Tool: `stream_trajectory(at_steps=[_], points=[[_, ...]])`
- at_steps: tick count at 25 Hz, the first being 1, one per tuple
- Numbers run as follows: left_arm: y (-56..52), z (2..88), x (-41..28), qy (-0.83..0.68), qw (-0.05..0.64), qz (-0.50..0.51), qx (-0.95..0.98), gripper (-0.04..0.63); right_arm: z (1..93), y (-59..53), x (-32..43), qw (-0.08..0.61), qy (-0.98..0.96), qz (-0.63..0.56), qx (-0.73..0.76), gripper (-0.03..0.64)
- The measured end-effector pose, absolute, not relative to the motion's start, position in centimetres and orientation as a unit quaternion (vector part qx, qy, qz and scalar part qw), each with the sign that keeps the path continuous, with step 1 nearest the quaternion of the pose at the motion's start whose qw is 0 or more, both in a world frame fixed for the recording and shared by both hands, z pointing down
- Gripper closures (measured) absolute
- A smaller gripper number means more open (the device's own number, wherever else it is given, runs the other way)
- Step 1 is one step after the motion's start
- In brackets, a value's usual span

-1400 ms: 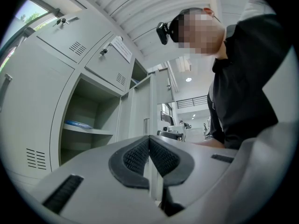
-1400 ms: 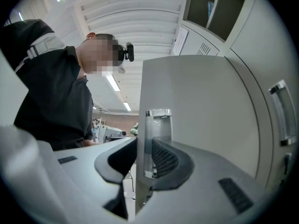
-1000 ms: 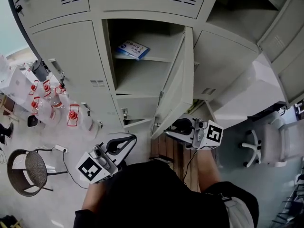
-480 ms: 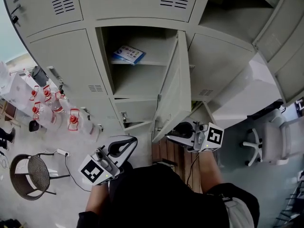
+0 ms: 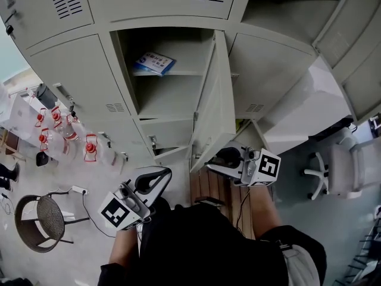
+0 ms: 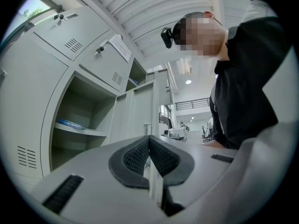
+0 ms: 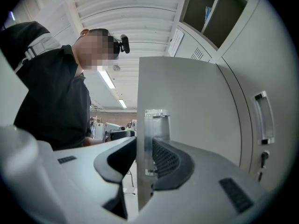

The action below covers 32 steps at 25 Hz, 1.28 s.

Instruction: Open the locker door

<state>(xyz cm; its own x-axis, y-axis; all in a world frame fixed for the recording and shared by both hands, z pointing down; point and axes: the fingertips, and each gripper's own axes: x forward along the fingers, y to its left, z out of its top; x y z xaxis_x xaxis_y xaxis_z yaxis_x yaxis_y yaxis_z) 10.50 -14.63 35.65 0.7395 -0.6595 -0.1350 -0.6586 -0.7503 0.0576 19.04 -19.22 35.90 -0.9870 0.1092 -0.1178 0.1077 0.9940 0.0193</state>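
The grey locker door [image 5: 211, 100] stands swung out from its compartment, edge-on to me. My right gripper [image 5: 219, 158] is at its lower edge. In the right gripper view the door's edge [image 7: 187, 101] and its metal latch plate [image 7: 152, 139] sit between the jaws of the right gripper [image 7: 145, 148]. The pads lie against both sides while the jaws are opening. My left gripper [image 5: 156, 174] hangs lower left, away from the lockers. In its own view the left gripper [image 6: 149, 153] is shut with nothing between the pads.
A blue booklet [image 5: 153, 62] lies on the open compartment's shelf. Several red-capped water jugs [image 5: 89, 148] stand at the left by the lockers, with a round wire chair [image 5: 38, 219] nearer me. A white office chair [image 5: 336, 174] is at the right.
The whole locker front has slid a little left and up in the head view. The right gripper stays at the door's lower edge. The left gripper has hardly moved.
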Motion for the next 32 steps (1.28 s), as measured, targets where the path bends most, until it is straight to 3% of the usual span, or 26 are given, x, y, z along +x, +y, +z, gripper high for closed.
stream_trajectory(at_steps=[20, 32], points=[[-15.0, 34.8, 12.7, -0.331, -0.005, -0.072, 0.941, 0.584, 35.9, -19.8, 22.6, 0.068, 0.998, 0.002, -0.006, 0.497], [-14.6, 34.9, 14.1, -0.319, -0.002, -0.079, 0.944, 0.584, 36.0, -20.1, 25.3, 0.054, 0.997, -0.001, -0.053, 0.531]])
